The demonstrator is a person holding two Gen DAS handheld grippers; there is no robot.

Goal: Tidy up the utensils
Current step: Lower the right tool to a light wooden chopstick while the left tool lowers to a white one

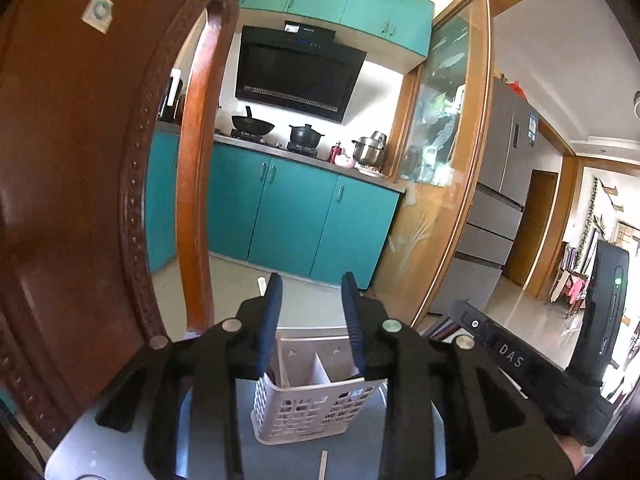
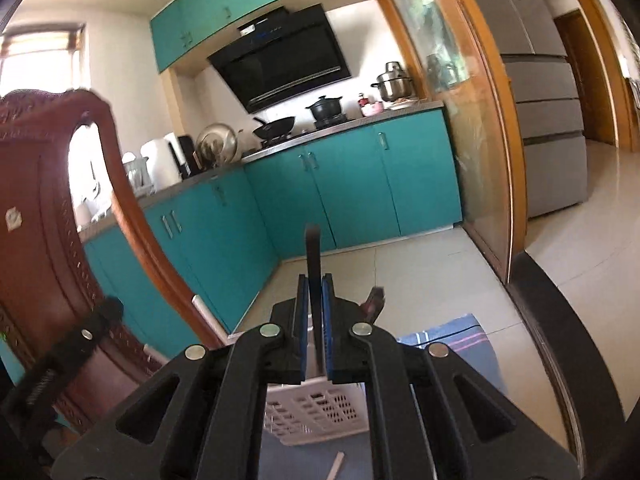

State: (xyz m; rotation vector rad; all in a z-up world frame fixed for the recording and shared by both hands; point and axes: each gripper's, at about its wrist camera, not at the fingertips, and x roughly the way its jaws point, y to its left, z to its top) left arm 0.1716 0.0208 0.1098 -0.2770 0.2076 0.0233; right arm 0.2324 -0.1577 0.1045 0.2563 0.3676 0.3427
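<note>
A white perforated utensil basket (image 1: pixel 316 404) with a middle divider stands on the grey table (image 1: pixel 100 448). My left gripper (image 1: pixel 312 286) hovers just above it, jaws open, with nothing between the blue pads (image 1: pixel 270 320). Thin brownish sticks lean in the basket's left compartment. My right gripper (image 2: pixel 315 282) is shut on a slim black utensil handle (image 2: pixel 313 256) that stands upright and pokes out above the fingertips. The basket (image 2: pixel 320 408) lies right below that grip. One pale stick (image 2: pixel 337 465) lies loose on the table in front of the basket, also seen as the stick (image 1: pixel 323 465).
A carved wooden chair back (image 1: pixel 80 184) rises close on the left. A blue striped cloth (image 2: pixel 460 344) lies to the right of the basket. Beyond the table are teal kitchen cabinets (image 1: pixel 288 216), a stove with pots and a glass sliding door (image 1: pixel 440 160).
</note>
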